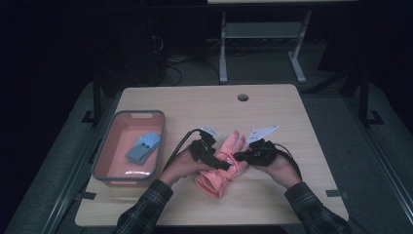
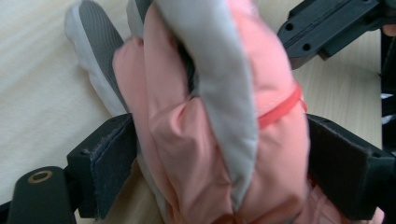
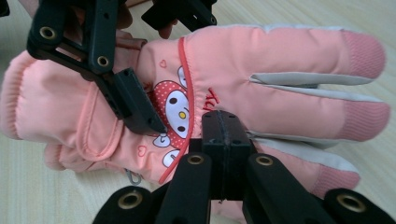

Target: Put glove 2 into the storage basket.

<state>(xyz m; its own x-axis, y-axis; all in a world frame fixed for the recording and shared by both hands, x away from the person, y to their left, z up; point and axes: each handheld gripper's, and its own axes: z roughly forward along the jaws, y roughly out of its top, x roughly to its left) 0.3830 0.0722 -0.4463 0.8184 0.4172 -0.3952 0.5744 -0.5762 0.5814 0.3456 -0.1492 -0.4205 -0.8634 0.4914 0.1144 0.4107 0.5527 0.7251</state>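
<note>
Pink glove (image 1: 225,163) lies pointing away from the person on the bench (image 1: 272,117); left gripper (image 1: 210,157) fingers (image 2: 109,161) pinch its middle, right gripper (image 1: 242,156) fingers (image 3: 227,140) pressed together beside it.

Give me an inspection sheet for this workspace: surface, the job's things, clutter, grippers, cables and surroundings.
Surface: light wooden table with a round hole near the far edge.
Job's things: pink glove lying flat mid-table, cartoon print on its back; a second pink glove seems to lie under it.
Clutter: pink bin with grey rim at the table's left, holding a blue-grey glove.
Grippers: left gripper clamped across the pink glove at the wrist end; right gripper shut, its tip resting against the glove's edge.
Cables: black cable trailing from the left gripper over the table; floor cables beyond the table.
Surroundings: dark room, white frame stand behind the table.
</note>
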